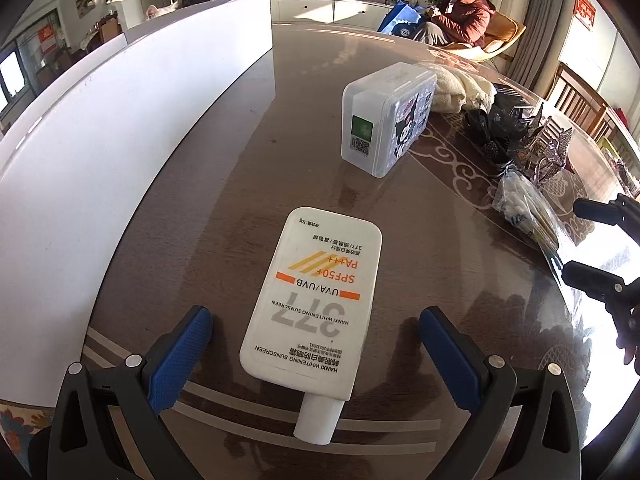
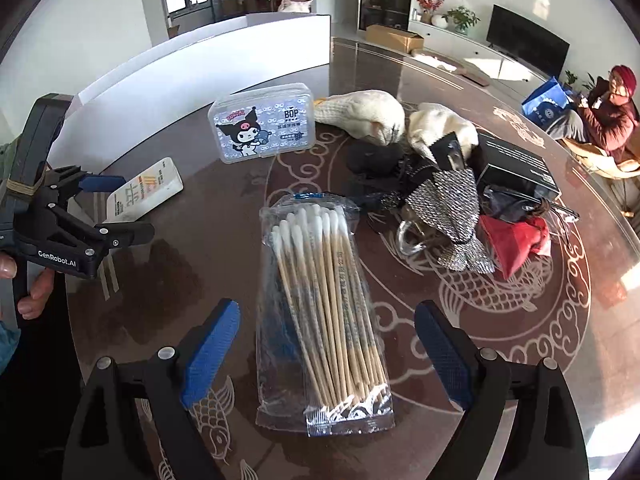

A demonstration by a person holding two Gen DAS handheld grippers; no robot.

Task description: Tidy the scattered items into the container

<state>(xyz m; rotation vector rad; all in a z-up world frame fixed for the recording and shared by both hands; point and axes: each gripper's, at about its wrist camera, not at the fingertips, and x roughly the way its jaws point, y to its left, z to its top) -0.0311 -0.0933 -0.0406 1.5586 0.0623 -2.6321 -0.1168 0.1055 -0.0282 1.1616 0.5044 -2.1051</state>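
Left gripper [image 1: 316, 354] jaws wide open w/ sunscreen bottle [image 1: 314, 300] between, not touching; right gripper [image 2: 326, 354] jaws open around swab pack [image 2: 324, 320] on counter [image 2: 540, 320].

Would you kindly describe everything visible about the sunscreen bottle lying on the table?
The sunscreen bottle is a flat, white, plastic-looking flask with rounded corners, a short white cap and an orange-and-grey "377 SPF50+" label. It lies face up on the glossy brown table, cap toward the left gripper, whose open blue-padded fingers flank it without touching.
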